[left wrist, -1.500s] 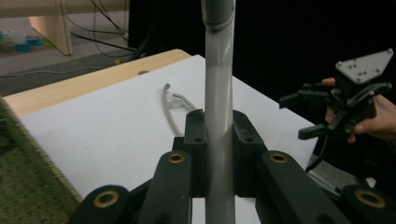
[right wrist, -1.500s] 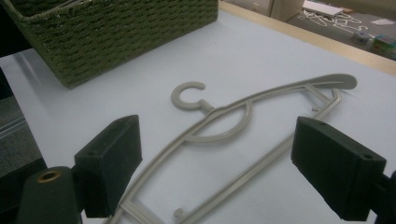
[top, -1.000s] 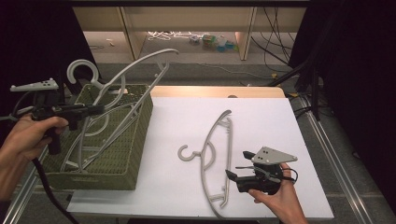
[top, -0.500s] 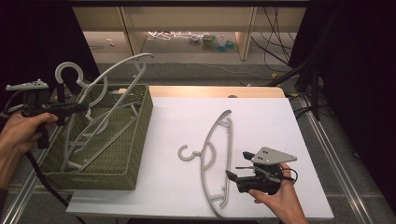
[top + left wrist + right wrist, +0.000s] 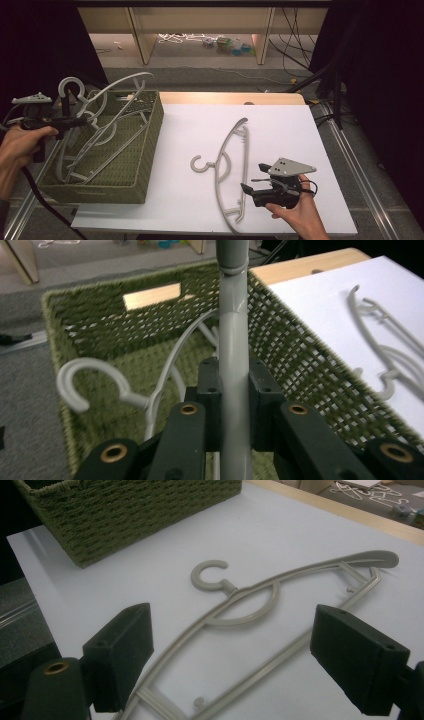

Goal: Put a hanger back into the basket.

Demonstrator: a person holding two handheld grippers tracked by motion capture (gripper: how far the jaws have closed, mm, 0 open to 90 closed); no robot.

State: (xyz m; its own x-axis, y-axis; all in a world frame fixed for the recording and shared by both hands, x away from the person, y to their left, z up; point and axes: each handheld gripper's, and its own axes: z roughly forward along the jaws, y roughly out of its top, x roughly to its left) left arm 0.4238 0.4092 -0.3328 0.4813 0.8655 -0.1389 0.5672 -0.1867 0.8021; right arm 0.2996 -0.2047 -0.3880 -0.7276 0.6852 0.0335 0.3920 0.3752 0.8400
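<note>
Hanger held over the basket

Left gripper (image 5: 75, 121) clamped on a hanger (image 5: 233, 365) above the basket (image 5: 145, 150); right gripper (image 5: 235, 675) apart over another hanger (image 5: 280, 587).

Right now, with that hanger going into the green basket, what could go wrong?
1. The held hanger sticks out over the basket rim, so it might catch on the weave or stay propped up.
2. It could tangle with the hanger in the basket.
3. The left gripper pinches only one thin bar, so the hanger could swing or slip.
</note>
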